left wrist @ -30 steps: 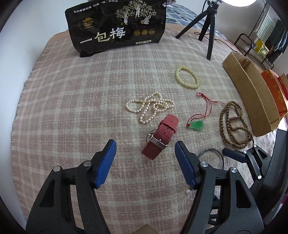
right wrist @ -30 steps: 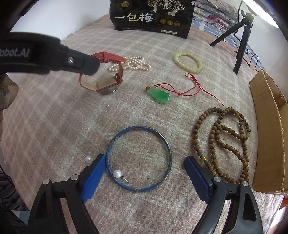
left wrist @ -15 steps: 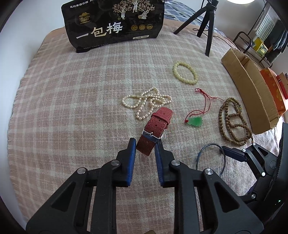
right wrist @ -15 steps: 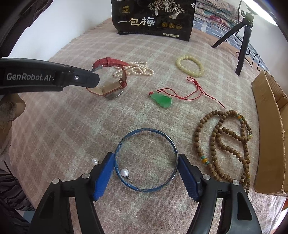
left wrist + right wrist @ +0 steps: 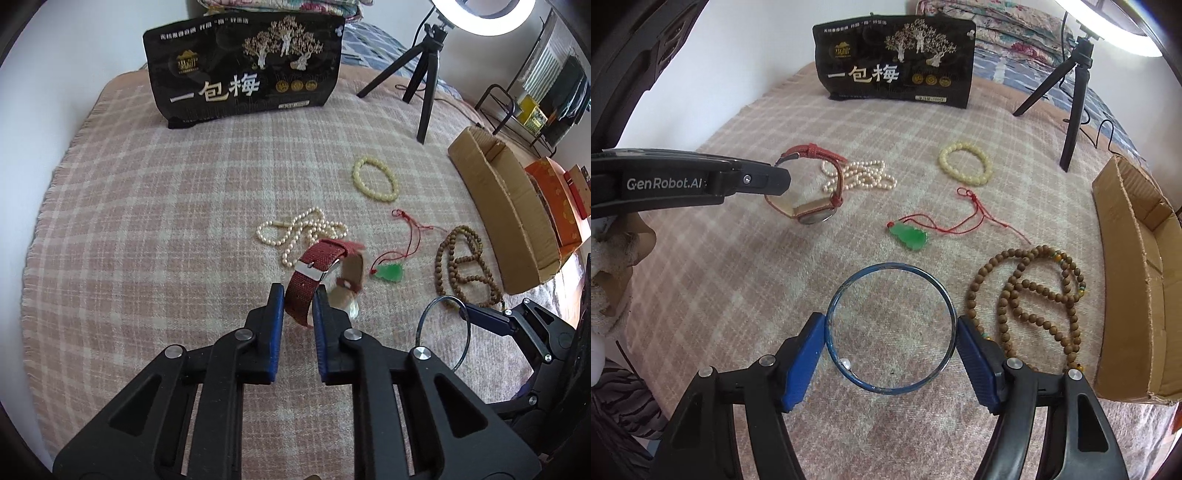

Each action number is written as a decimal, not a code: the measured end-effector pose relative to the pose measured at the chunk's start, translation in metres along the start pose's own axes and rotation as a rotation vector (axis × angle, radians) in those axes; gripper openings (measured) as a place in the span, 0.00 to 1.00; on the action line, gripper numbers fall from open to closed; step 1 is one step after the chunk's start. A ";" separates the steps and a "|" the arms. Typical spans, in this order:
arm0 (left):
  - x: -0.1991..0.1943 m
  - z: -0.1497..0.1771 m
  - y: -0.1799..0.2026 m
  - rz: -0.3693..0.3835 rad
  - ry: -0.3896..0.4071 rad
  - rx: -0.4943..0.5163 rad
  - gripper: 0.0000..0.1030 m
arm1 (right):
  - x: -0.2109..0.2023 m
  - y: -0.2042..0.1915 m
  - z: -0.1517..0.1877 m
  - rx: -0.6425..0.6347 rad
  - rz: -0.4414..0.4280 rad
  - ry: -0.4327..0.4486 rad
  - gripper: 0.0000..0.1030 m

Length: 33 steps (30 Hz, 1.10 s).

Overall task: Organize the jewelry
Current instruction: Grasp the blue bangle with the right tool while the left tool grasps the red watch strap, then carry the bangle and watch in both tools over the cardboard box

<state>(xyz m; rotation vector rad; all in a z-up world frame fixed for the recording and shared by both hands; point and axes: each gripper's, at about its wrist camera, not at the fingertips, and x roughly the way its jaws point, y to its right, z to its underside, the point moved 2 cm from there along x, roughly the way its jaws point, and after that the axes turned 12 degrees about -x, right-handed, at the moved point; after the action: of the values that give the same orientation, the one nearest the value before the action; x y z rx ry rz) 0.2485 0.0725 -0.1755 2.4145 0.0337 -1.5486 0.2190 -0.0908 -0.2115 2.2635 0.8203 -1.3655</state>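
Note:
My left gripper (image 5: 298,301) is shut on the strap of a red watch (image 5: 314,271) and holds it lifted off the plaid blanket; the watch (image 5: 812,192) hangs from it in the right wrist view. My right gripper (image 5: 891,332) is shut on a blue bangle (image 5: 890,328), one finger on each side, and it also shows in the left wrist view (image 5: 443,332). On the blanket lie a pearl necklace (image 5: 303,232), a cream bead bracelet (image 5: 375,183), a green pendant on red cord (image 5: 389,272) and a brown bead necklace (image 5: 465,266).
A black bag with Chinese writing (image 5: 243,66) stands at the back. A tripod with a ring light (image 5: 424,74) stands back right. An open cardboard box (image 5: 509,210) lies along the right. A small pearl earring (image 5: 846,364) lies inside the bangle ring.
My left gripper closed on the watch strap and lifted the watch off the blanket. My right gripper closed onto the blue bangle.

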 end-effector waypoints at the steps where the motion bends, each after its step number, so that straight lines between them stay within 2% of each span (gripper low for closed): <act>1: -0.001 -0.001 0.001 -0.001 0.010 0.005 0.13 | -0.003 0.001 -0.001 0.001 0.003 0.008 0.71; 3: -0.002 -0.003 0.004 -0.020 0.032 0.016 0.11 | -0.007 0.003 -0.001 0.004 0.005 0.020 0.71; 6: 0.005 -0.002 0.003 -0.021 0.008 0.008 0.09 | -0.008 0.005 -0.001 0.010 0.008 0.020 0.71; 9: 0.004 -0.001 0.003 -0.032 0.015 0.007 0.08 | -0.010 0.007 0.001 0.011 0.008 0.020 0.71; 18: -0.019 -0.012 0.009 0.001 0.080 -0.014 0.07 | -0.034 0.022 0.001 0.042 0.022 0.076 0.71; 24: -0.030 -0.016 0.028 0.028 0.114 0.002 0.07 | -0.053 0.041 0.001 0.084 0.046 0.114 0.71; 33: -0.036 -0.024 0.077 0.084 0.144 0.046 0.07 | -0.080 0.081 0.013 0.165 0.100 0.155 0.71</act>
<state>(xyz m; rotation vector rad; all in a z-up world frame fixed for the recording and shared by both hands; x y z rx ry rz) 0.2666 0.0089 -0.1175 2.5245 -0.0746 -1.3514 0.2339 -0.1836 -0.1453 2.5270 0.6526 -1.2676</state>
